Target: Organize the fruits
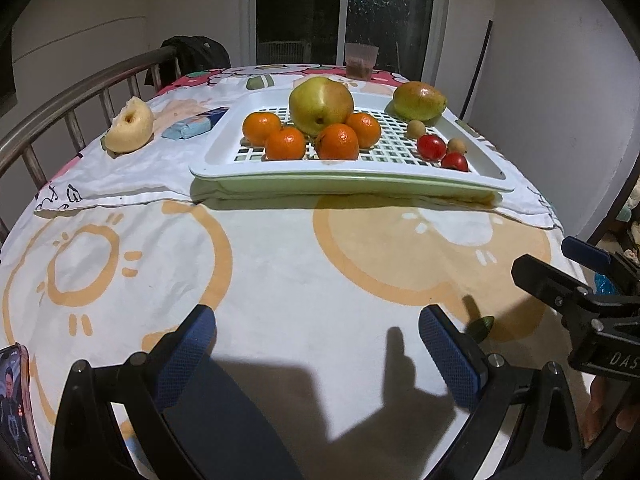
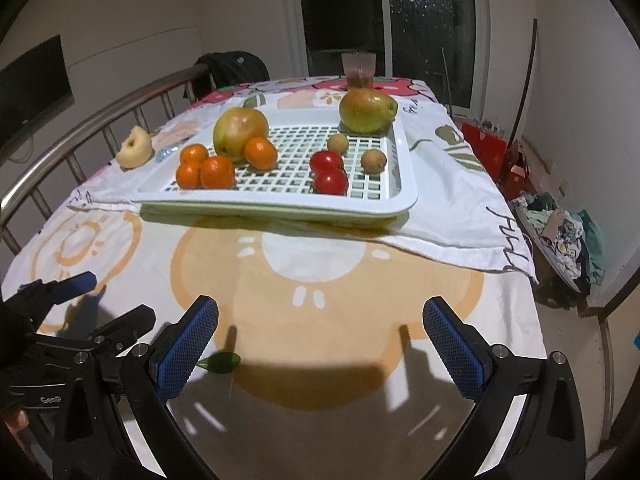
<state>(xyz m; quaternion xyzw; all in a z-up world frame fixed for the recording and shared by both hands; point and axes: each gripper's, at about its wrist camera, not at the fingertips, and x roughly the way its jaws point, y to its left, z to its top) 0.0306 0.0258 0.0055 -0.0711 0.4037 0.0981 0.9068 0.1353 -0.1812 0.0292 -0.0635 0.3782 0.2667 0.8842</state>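
Note:
A white slotted tray (image 1: 344, 178) (image 2: 276, 204) sits mid-table. In it lie several oranges (image 1: 338, 142) (image 2: 216, 172) around a big green-yellow pear (image 1: 320, 104) (image 2: 240, 132), two red tomatoes (image 1: 431, 147) (image 2: 326, 162), two small brown fruits (image 1: 416, 129) (image 2: 373, 160), and a second pear (image 1: 418, 101) (image 2: 367, 110) at the far right corner. My left gripper (image 1: 318, 354) and right gripper (image 2: 320, 346) both hover open over the near cloth, holding nothing. The right gripper (image 1: 560, 276) also shows at the left wrist view's right edge.
A cored pale fruit (image 1: 130, 130) (image 2: 135, 148) and a blue packet (image 1: 196, 124) lie left of the tray. A green leaf (image 1: 480, 326) (image 2: 222, 362) rests on the cloth. A cup (image 1: 361, 60) (image 2: 359, 70) stands at the far edge; a metal railing (image 1: 80, 92) lines the left side. A phone (image 1: 14, 412) is near left.

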